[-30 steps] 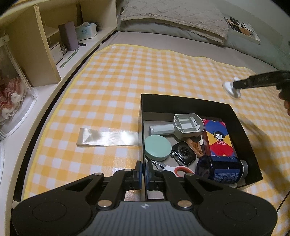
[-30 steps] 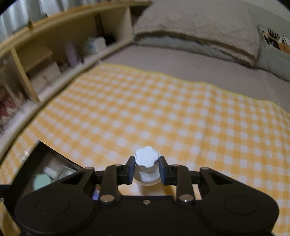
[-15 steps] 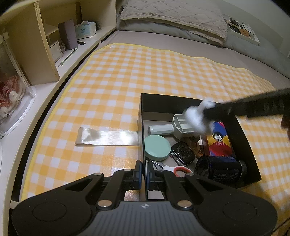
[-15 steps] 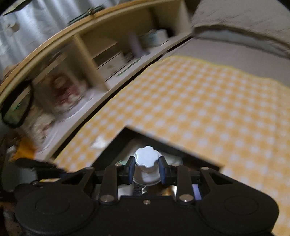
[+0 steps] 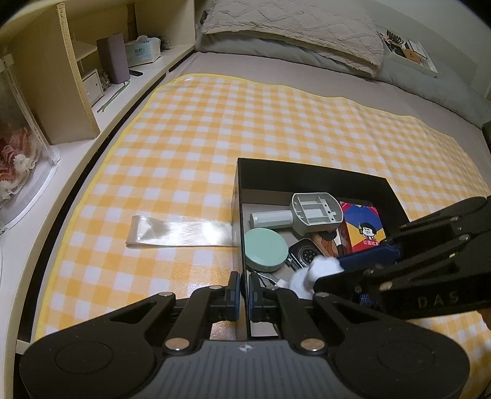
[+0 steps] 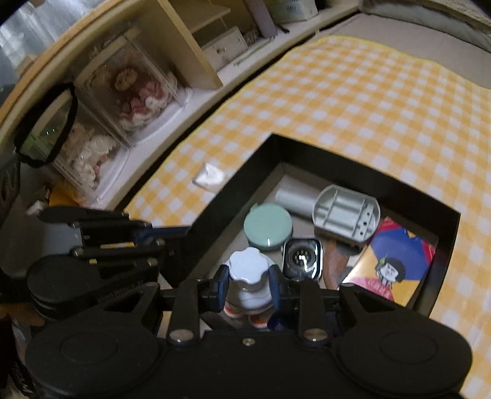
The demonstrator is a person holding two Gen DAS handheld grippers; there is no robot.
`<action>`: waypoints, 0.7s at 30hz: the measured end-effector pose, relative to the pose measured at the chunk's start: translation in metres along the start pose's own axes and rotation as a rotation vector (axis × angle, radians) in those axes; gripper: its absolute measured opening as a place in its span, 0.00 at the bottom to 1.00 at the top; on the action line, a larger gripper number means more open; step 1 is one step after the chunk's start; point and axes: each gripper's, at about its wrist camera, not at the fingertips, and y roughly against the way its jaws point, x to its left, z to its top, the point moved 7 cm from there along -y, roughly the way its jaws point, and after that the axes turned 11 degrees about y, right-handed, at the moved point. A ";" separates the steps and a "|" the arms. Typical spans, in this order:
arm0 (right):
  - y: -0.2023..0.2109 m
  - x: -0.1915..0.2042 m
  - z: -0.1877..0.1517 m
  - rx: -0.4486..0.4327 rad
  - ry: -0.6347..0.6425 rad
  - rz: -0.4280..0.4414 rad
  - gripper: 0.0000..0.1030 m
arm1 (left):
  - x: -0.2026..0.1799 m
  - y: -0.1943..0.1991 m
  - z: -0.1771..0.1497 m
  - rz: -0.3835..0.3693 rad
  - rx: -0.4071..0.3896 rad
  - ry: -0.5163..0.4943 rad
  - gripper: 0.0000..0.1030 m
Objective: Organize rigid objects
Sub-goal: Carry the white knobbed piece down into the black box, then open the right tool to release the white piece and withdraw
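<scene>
A black open box lies on the yellow checked cloth. In it are a grey plastic tool, a round mint-green case, a smartwatch and a colourful card box. My right gripper is shut on a small white bottle and holds it low over the box's near left corner; the bottle also shows in the left wrist view. My left gripper is shut on the box's near wall.
A clear plastic strip lies on the cloth left of the box. A shelf unit with boxes and clear cases runs along the left. Pillows lie at the far end.
My right gripper has carried the white bottle from over the cloth at the right to low inside the box, near the smartwatch. My left gripper has held still on the box wall.
</scene>
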 end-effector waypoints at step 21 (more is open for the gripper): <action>0.021 0.001 0.000 -0.021 0.031 -0.049 0.46 | 0.000 0.000 0.000 0.001 0.000 0.000 0.05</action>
